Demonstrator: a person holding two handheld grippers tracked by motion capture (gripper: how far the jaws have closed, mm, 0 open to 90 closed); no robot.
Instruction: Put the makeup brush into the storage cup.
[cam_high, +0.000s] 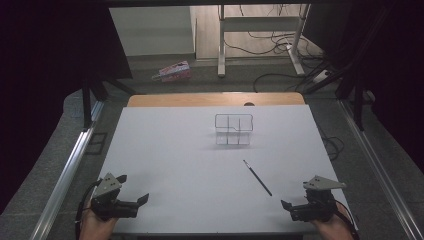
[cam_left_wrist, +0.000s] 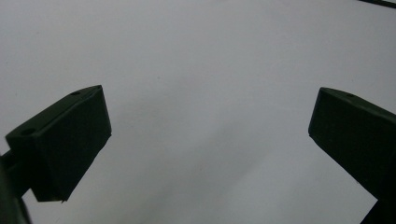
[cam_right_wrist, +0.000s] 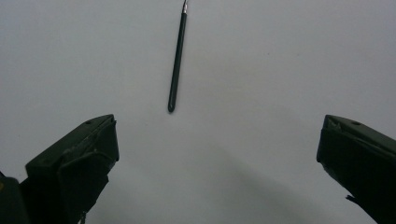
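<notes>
**Both grippers idle, pen unheld**

We find the pen (cam_right_wrist: 176, 60) lying flat on the white surface (cam_high: 165, 165), just ahead of the right gripper (cam_right_wrist: 219, 154), fingers wide apart, empty. Left gripper (cam_left_wrist: 210, 140) likewise spread, empty. From above, a wire rack (cam_high: 233, 130) stands beyond.

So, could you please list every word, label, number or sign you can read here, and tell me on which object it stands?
None can be read.
The pink printed packet on the floor beyond the table: its print is too small and blurred to read.
The dark pen, the clear divided holder, the left gripper and the right gripper: no lettering shows on them.
</notes>
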